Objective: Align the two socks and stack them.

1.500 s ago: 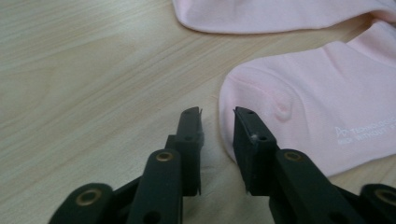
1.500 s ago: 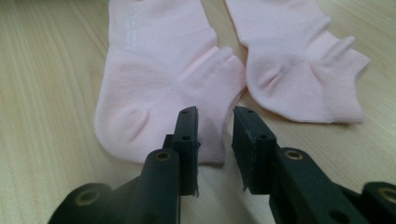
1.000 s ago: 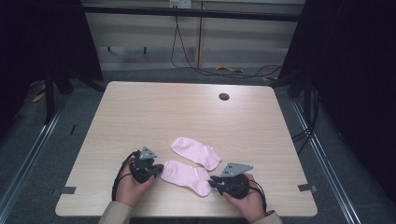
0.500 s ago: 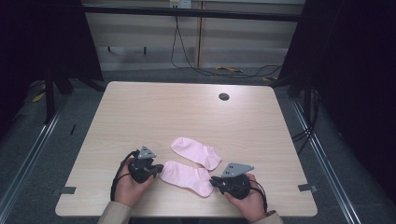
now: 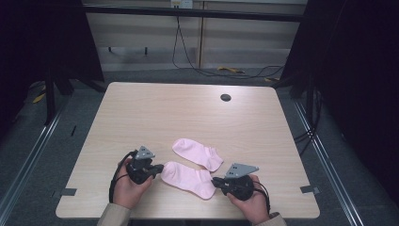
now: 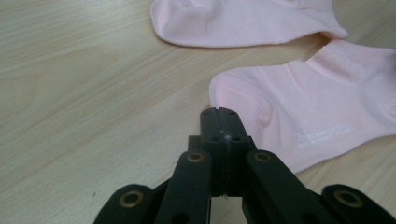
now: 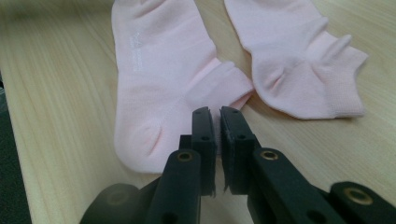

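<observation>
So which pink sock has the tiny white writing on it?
The near sock, the one lying between both grippers. White letters show on it in both gripper views. The far sock shows none.

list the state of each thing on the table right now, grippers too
near pink cotton ankle sock: flat on the wooden table, each end at a gripper
far pink cotton ankle sock: flat, untouched, right beside the near one
left gripper: fingers pressed together at the near sock's toe edge
right gripper: fingers almost closed on the near sock's cuff
</observation>
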Tool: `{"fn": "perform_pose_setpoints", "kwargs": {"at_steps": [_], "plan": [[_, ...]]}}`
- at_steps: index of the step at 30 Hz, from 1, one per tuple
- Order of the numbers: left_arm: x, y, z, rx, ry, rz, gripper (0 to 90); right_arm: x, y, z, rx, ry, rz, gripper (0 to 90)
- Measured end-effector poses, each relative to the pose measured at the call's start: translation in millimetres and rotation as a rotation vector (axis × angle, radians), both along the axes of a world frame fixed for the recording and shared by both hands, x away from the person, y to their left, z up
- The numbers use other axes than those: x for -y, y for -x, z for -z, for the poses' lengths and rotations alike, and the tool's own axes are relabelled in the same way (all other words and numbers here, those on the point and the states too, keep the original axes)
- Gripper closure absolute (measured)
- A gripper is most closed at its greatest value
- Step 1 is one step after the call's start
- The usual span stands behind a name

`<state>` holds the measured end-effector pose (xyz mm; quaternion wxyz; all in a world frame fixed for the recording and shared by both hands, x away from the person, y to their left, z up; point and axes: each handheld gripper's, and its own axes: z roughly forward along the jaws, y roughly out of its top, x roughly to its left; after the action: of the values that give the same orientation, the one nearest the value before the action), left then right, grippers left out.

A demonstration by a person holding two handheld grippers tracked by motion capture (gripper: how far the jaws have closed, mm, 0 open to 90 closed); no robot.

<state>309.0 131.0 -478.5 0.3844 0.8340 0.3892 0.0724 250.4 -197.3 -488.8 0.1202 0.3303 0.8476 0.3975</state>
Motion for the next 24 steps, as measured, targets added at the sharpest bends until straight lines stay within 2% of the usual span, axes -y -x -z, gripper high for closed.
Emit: {"fn": "perform_pose_setpoints", "kwargs": {"at_steps": [2, 3, 4, 7, 18, 24], "plan": [[-1.2, 0.3, -1.7, 0.005, -0.004, 0.003, 90.0, -0.1, 0.2, -0.5, 0.000, -0.004, -0.001, 85.0], [-2.2, 2.0, -5.0, 0.007, 0.014, -0.008, 90.0, -0.2, 1.4, -2.2, 0.001, -0.010, -0.003, 85.2], [-2.2, 2.0, -5.0, 0.007, 0.014, -0.008, 90.0, -0.2, 1.4, -2.2, 0.001, -0.010, -0.003, 85.2], [-3.7, 3.5, -8.7, 0.015, 0.016, -0.005, 90.0, -0.4, 3.6, -6.6, 0.005, -0.043, -0.007, 85.3], [-3.6, -0.3, -14.5, 0.009, 0.054, 0.009, 90.0, 2.7, 1.6, -10.0, 0.006, -0.085, 0.017, 85.4], [0.0, -3.2, -16.0, 0.006, 0.053, 0.018, 90.0, 3.4, -0.6, -12.8, 0.019, -0.077, 0.029, 85.4]]}}
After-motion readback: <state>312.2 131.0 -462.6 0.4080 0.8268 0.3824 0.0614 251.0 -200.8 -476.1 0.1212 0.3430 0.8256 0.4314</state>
